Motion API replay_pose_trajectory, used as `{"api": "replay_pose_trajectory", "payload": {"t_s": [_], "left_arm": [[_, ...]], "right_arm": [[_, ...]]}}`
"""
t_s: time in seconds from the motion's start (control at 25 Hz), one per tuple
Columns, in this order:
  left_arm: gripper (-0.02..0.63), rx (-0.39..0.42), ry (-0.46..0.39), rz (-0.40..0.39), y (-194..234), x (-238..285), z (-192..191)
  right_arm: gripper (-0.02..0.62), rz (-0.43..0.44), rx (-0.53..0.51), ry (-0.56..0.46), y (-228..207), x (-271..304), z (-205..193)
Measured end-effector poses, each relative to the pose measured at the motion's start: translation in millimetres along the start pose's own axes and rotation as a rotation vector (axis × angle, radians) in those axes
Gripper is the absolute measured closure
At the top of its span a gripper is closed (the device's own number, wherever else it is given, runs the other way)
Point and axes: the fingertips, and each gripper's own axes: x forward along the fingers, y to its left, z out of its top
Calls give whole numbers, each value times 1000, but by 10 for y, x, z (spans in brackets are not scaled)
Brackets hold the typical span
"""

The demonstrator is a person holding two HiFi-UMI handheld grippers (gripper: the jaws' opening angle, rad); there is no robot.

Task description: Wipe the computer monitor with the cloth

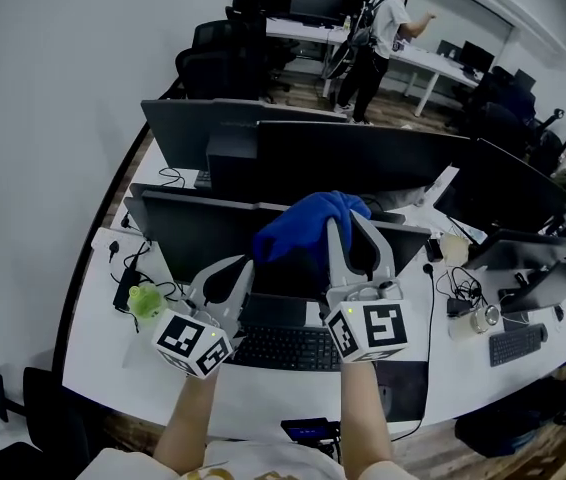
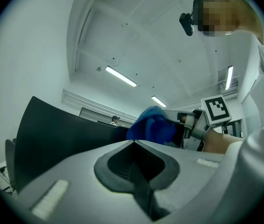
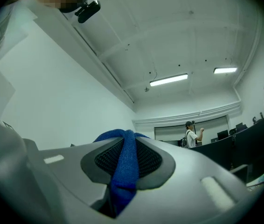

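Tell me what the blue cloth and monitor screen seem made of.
The blue cloth looks like microfibre or knit textile, soft and matt; fine woven texture shows where the right tongs pinch it. The monitor has a dark matt screen, probably plastic-framed; no glare.

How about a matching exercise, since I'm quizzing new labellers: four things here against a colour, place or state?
Things: 1 cloth; 2 left gripper; 3 right gripper; 4 green toy.
States: A on the desk, left of the keyboard; B shut, empty; C blue; D shut on the cloth.
Pairs: 1-C, 2-B, 3-D, 4-A.
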Motion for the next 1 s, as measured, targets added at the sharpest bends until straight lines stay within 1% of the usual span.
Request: {"api": "replay_pose_trajectory", "payload": {"t_s": [0.2, 0.28, 0.44, 0.56, 0.76, 1.0], "left_arm": [[604, -4, 5, 3, -1, 15, -11], [604, -3, 8, 8, 3, 16, -7], [604, -5, 13, 4, 9, 23, -50], [604, -9, 29, -1, -41, 31, -93], [604, -3, 36, 14, -66, 9, -132], [604, 59, 55, 76, -18, 7, -171]], "right_arm": [[499, -2, -39, 4, 13, 115, -23], [499, -9, -87, 16, 24, 174, -47], [497, -27, -202, 93, 83, 295, -163], [497, -33, -276, 120, 124, 313, -163], [497, -26, -249, 164, 88, 341, -228], [497, -20, -236, 194, 58, 358, -285]]}}
